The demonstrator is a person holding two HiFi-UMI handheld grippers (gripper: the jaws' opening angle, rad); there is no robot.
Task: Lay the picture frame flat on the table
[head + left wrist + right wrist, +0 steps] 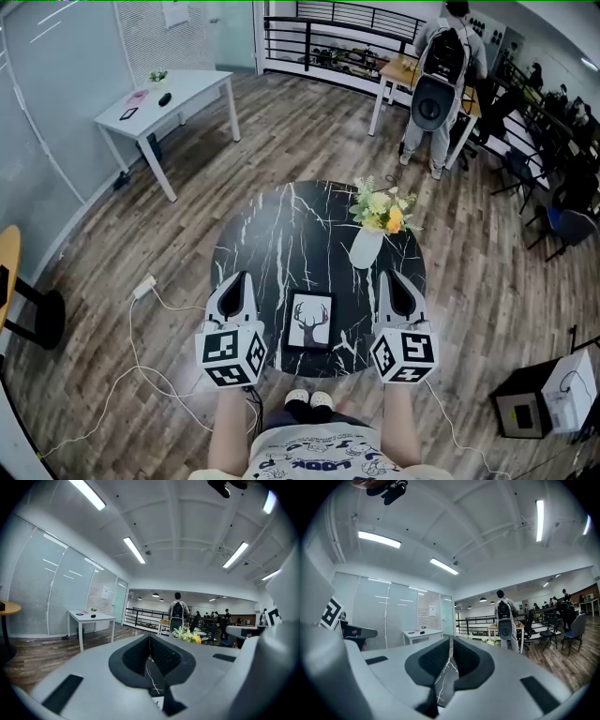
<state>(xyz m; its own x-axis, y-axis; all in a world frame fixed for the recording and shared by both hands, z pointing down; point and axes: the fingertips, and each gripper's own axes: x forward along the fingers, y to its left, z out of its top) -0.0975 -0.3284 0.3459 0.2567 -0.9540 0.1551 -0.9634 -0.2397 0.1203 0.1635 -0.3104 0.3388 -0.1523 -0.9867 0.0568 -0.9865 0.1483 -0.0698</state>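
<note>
Picture frame [310, 321] lies face up at the near edge of the black marble bench [272, 225], between the left tongs [241, 278] and right tongs [393, 277], both closed tight on nothing. Farther back, right of centre, stands a white vase of flowers [367, 246].

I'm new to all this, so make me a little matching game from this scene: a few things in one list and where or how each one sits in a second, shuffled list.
Things:
1. picture frame
2. vase of flowers
3. left gripper
4. white table

Places or states:
A. off at the far left of the room
B. on the right part of the black table, just beyond the right gripper
C. at the near edge of that table, between the two grippers
D. just left of the frame, jaws shut, holding nothing

Pairs: 1-C, 2-B, 3-D, 4-A
</note>
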